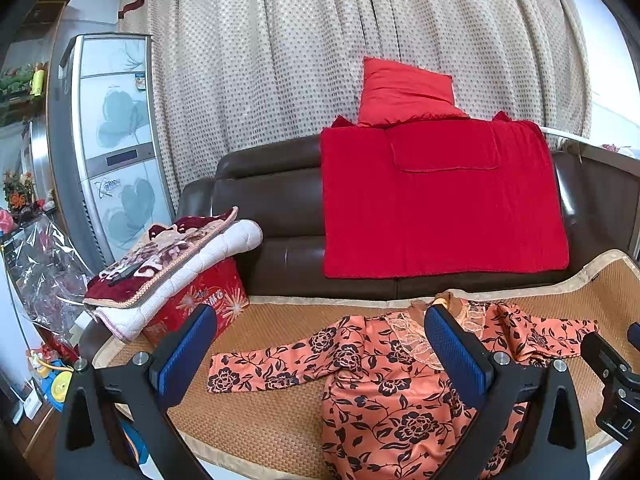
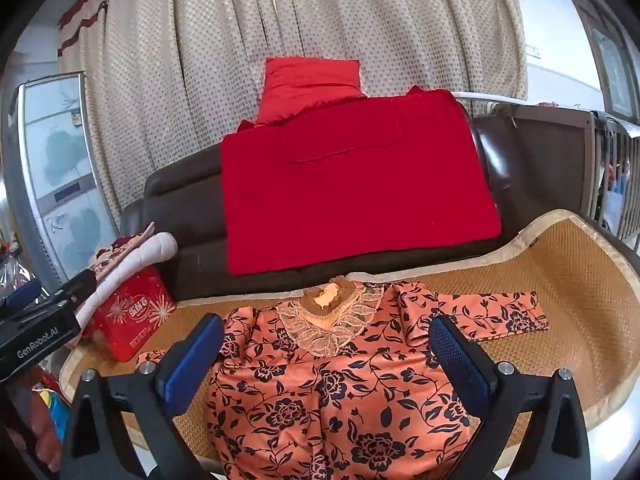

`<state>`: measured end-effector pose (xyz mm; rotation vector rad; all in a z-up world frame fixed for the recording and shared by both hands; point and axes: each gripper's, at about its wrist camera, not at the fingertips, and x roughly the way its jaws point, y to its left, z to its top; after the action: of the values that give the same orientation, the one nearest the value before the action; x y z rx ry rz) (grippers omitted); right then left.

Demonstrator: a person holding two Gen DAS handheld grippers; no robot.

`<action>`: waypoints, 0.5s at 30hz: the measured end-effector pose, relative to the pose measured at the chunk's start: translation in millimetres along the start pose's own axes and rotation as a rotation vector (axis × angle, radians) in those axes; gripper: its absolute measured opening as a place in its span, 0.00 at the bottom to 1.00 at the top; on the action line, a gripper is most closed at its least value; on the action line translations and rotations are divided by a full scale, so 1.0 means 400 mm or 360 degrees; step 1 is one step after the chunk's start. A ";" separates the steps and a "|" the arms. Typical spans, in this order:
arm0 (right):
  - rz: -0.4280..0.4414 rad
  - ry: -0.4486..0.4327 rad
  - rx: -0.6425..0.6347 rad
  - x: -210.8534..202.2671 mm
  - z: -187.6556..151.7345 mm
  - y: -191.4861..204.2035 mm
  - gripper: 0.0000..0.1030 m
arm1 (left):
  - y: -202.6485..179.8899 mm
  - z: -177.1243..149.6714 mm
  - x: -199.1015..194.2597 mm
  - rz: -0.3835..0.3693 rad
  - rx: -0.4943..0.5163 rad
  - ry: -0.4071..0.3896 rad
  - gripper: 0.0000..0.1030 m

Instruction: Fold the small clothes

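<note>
While angled down over blouse point(image 2: 332, 392), both grippers point(image 2: 326, 344) wide apart.

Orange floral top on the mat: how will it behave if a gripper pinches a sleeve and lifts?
The orange floral top probably goes limp: it lies flat with soft creases, so it should drape. The fabric has a slight sheen, so it may slide on the woven mat. Its lace collar looks delicate and could snag.

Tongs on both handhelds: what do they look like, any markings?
Both match: left tongs and right tongs have two black angular finger arms with silver bolt heads, each tipped with a blue ribbed rectangular pad. In the right wrist view, the left unit's black body carries white "GenRobot.AI" lettering. No cables or sleeves visible.
</note>
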<state>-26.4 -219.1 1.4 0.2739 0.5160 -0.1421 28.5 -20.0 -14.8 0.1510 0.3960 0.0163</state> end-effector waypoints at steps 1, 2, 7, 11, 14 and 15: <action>0.0000 0.0002 0.0002 0.003 -0.003 -0.005 1.00 | 0.000 -0.001 0.002 0.0001 0.0001 0.0001 1.00; 0.0001 0.0003 0.0004 0.005 -0.007 -0.011 1.00 | -0.001 -0.002 0.004 0.0000 0.0001 0.0004 1.00; 0.0002 0.0014 0.0011 0.010 -0.007 -0.026 1.00 | 0.000 -0.003 0.010 -0.0008 0.0001 0.0015 1.00; 0.0001 0.0023 0.0006 0.013 -0.010 -0.023 1.00 | -0.002 -0.003 0.013 -0.0011 0.0005 0.0021 1.00; -0.0003 0.0026 0.0003 0.015 -0.009 -0.019 1.00 | -0.003 -0.006 0.014 -0.0018 0.0006 0.0026 1.00; -0.0005 0.0027 0.0003 0.015 -0.009 -0.020 1.00 | -0.004 -0.007 0.014 -0.0017 0.0010 0.0027 1.00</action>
<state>-24.7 -226.2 -6.5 0.2765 0.5330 -0.1436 32.4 -20.9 -19.8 0.1549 0.4137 0.0059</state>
